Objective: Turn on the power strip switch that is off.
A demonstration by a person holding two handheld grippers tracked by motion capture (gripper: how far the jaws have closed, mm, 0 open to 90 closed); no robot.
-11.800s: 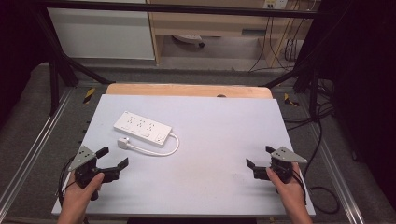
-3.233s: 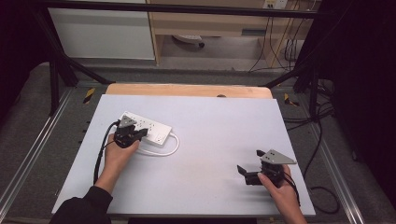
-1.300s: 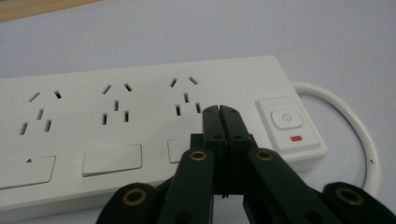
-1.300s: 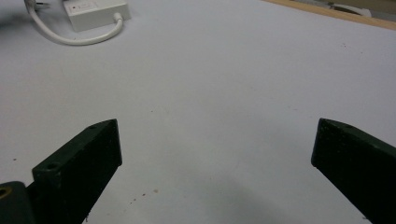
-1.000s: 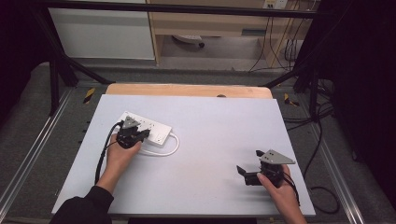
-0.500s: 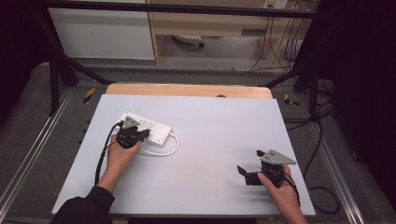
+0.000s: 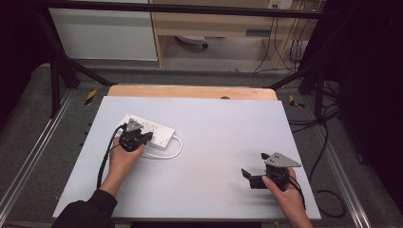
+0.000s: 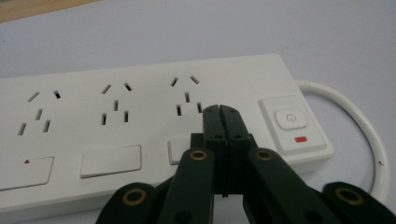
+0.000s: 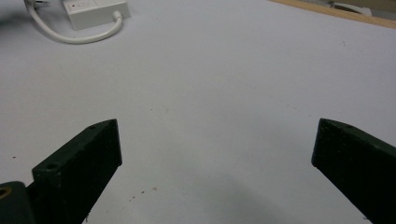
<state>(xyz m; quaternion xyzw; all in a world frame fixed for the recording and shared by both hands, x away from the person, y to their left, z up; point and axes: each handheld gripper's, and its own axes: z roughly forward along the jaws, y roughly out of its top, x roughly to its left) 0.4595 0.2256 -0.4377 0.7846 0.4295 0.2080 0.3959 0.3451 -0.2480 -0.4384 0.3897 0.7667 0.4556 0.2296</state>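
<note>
While the left tool, jaws pressed together and empty, hovers over the power strip on the table, it should probably press the switch squarely.

Your closed left gripper hides part of the white plastic power strip; its left end runs off frame.

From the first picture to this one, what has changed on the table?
The left gripper has moved from the near left edge up to the power strip, its fingers shut, tips over the strip beside the switch. The right gripper shifted slightly inward, open. Strip and cord lie as before.
</note>
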